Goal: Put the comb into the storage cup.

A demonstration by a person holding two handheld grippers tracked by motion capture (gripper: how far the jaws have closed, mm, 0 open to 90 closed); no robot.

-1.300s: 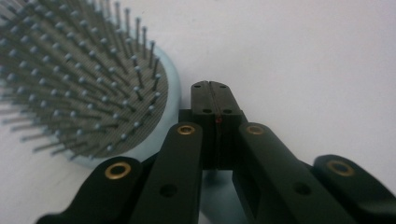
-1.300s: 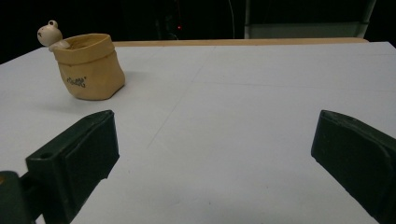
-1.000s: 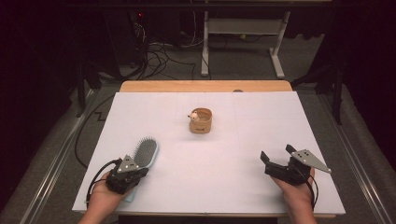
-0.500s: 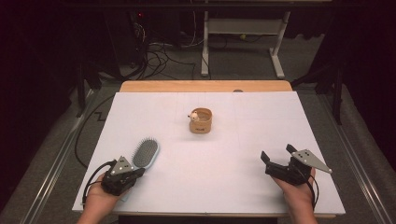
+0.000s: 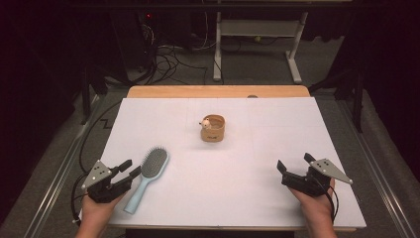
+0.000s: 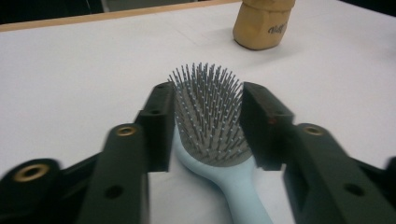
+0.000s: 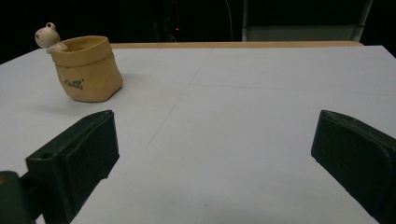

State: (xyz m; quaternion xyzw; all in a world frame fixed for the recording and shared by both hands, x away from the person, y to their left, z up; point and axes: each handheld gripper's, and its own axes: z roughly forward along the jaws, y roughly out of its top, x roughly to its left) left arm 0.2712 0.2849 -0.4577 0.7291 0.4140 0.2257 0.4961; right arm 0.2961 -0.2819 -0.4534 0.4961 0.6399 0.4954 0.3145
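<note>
**Pale-blue hairbrush between the left gripper's jaws**

Pale-blue plastic forms the handle and back of the hairbrush (image 5: 147,177), which lies bristles-up on the white table sheet (image 5: 237,208). In the high view, the left gripper (image 5: 125,173) rests at the near left of the sheet with its jaws spread, and the brush lies just to its right, with the head beside the jaw tips. In the left gripper view, the bristle pad (image 6: 210,119) sits between the two black jaws; the jaws are parted wider than the head, and no contact with it can be confirmed.

Right gripper (image 5: 295,168) rests at the near right of the sheet, held by the person's right hand (image 5: 315,208). Its jaws are wide apart and hold nothing.

Ahead of both grippers, well apart from each, stands a tan sack-shaped pot (image 5: 213,128) with a small pale figure (image 7: 46,35) at its rim. In the right gripper view, the pot stands forward and to the left of the jaws.
</note>
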